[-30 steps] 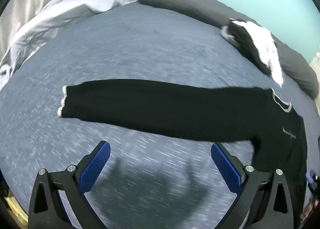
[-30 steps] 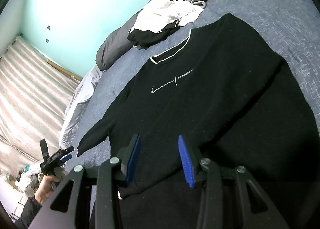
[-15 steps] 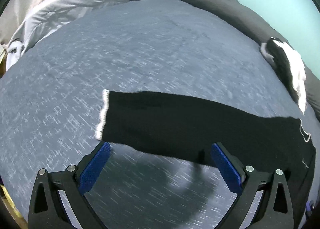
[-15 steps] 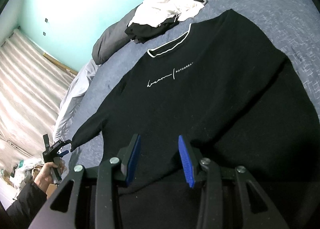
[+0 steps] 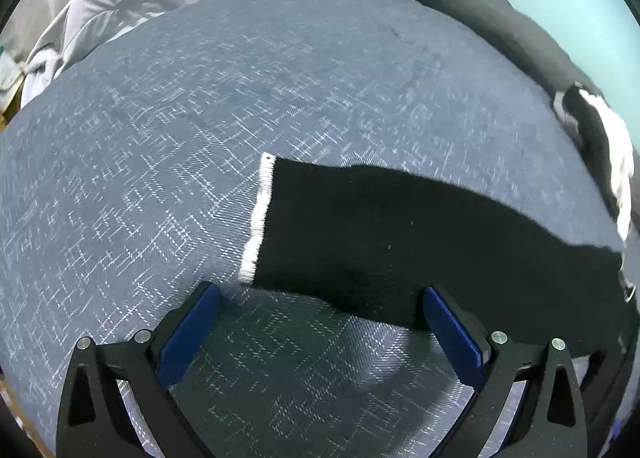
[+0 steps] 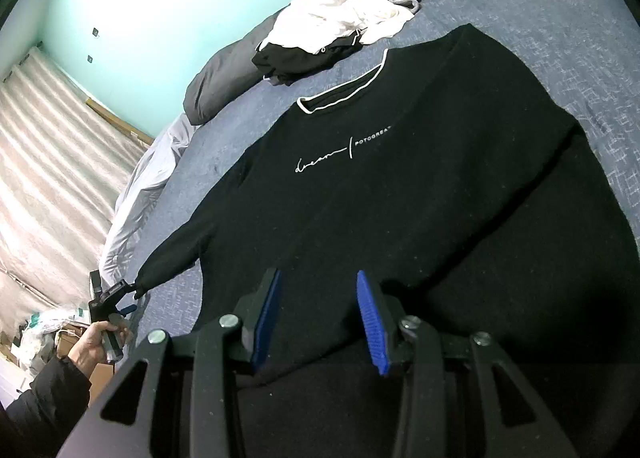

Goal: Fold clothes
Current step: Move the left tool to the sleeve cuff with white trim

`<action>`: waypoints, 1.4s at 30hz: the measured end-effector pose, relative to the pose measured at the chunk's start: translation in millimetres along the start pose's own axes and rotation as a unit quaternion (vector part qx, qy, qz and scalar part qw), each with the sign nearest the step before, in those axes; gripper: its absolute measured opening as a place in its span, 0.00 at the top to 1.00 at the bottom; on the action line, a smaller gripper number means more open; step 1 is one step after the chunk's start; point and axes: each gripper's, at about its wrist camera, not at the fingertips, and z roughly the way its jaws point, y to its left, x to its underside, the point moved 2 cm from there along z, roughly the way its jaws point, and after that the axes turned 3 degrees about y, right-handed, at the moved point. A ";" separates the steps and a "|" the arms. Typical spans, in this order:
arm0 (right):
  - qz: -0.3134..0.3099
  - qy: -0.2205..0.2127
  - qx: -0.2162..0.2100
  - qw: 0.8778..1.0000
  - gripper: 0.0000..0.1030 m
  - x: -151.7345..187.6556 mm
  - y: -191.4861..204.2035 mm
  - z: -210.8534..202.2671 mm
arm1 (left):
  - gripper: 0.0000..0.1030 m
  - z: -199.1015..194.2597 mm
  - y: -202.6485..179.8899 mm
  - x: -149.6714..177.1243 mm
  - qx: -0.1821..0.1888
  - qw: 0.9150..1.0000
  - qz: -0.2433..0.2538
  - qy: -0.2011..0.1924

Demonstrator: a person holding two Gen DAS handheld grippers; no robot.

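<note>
Sweater [image 6: 400, 186] lies neck toward pillows; both tongs [image 5: 320, 322] [image 6: 316, 314] gape empty.

Black sweater [image 6: 400, 186] w/ white neck trim lies flat, front up, on the bed. 1 sleeve [image 5: 360, 234] stretched sideways, cuff edge white.

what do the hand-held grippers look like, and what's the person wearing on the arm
Both the left hand-held gripper and the right hand-held gripper have matte black angular frames with triangular cut-outs, round silver bolt heads at the joints, and ribbed blue pads on the two fingers. No cables show. The person's arm wears a dark sleeve.
</note>
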 end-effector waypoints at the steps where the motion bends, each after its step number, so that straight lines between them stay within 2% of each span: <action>1: 0.000 0.000 0.000 1.000 0.61 0.0 0.1 0.1 | 0.01 1.1 1.1 0.3 0.003 1.000 -0.004 0.001; 9: 0.000 0.000 -0.002 1.000 0.61 0.4 1.1 0.6 | 0.01 3.9 12.6 1.4 0.036 0.999 -0.040 0.008; 18: -0.002 -0.001 -0.004 1.000 0.62 -0.5 2.0 0.8 | 0.01 4.6 13.8 -0.9 0.035 0.998 -0.040 0.020; 23: -0.001 -0.001 -0.005 1.000 0.62 -0.5 2.0 0.7 | 0.01 3.1 8.9 -2.4 0.027 0.999 -0.039 0.020; 26: -0.001 -0.002 -0.005 1.000 0.61 -0.6 1.7 0.5 | 0.01 -2.1 7.2 -2.5 0.034 0.998 -0.043 0.009; 27: -0.001 -0.002 -0.004 1.000 0.62 -0.7 1.6 0.4 | 0.04 -3.4 7.9 -2.4 0.039 0.998 -0.044 0.006; 30: -0.001 -0.003 -0.004 1.000 0.62 -0.7 0.9 0.3 | 0.29 -6.8 10.0 -1.6 0.048 0.998 -0.046 -0.002; 33: 0.000 -0.003 -0.003 1.000 0.61 -0.5 0.0 0.6 | 0.36 -8.4 9.6 0.5 0.044 0.998 -0.040 -0.006; 35: 0.001 -0.003 -0.003 1.000 0.62 -0.7 -0.3 1.3 | 0.46 -9.8 11.0 2.4 0.042 0.998 -0.037 -0.008; 36: 0.001 -0.002 -0.003 1.000 0.61 -0.8 -0.3 1.6 | 0.54 -10.5 13.8 1.5 0.050 0.998 -0.042 -0.009; 39: 0.002 -0.001 -0.003 1.000 0.62 -0.5 -0.2 2.9 | 0.62 -10.3 14.4 -1.2 0.059 0.997 -0.041 -0.008; 42: 0.002 0.000 -0.003 1.000 0.62 0.3 0.0 3.8 | 0.87 -18.7 12.7 0.5 0.071 0.997 -0.030 -0.011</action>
